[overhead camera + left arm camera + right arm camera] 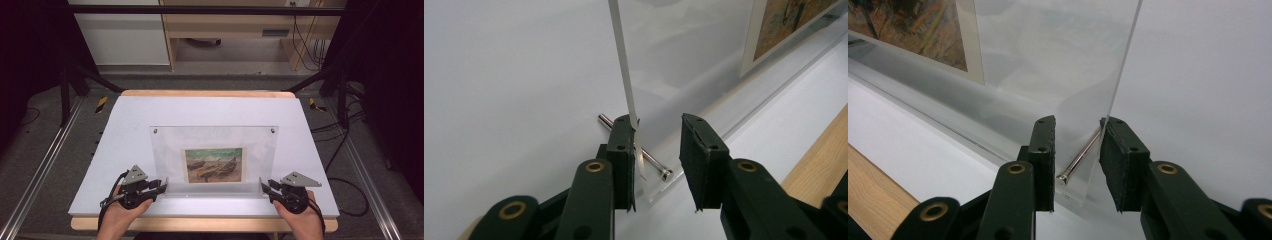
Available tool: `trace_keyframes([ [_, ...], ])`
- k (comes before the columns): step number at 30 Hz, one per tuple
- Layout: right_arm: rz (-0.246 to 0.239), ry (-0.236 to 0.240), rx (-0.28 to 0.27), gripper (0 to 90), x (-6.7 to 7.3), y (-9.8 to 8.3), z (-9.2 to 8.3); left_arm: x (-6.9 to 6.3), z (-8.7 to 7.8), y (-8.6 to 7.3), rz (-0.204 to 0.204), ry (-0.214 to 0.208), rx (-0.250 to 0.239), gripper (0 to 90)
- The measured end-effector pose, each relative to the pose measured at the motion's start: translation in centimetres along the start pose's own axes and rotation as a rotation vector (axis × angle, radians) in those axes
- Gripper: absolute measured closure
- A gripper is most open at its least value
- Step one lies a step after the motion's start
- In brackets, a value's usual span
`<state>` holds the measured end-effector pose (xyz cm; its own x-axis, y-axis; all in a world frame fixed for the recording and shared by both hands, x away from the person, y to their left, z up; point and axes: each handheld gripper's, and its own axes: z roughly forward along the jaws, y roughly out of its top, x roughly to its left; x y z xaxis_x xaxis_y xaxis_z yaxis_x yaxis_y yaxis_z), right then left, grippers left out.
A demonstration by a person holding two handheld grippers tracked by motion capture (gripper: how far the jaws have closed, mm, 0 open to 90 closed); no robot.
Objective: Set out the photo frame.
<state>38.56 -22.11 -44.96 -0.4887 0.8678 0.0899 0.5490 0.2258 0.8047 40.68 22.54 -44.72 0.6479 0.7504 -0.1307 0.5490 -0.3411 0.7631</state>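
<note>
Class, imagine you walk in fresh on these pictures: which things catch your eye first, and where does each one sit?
First comes the clear acrylic frame standing mid-table on the white table, with a painted boat picture low in its centre. Next, the left gripper and right gripper at the frame's two lower corners, jaws open around the pane's edges. Up close, a metal pin runs through the pane at each corner.
</note>
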Motion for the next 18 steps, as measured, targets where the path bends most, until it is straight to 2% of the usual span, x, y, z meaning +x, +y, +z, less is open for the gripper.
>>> trace_keyframes([
  [18, -0.007, 0.008, 0.013, 67.4, 0.12, -0.39, -0.11, -0.24, 0.02, -0.23, 0.017, -0.006, 0.030, 66.3],
])
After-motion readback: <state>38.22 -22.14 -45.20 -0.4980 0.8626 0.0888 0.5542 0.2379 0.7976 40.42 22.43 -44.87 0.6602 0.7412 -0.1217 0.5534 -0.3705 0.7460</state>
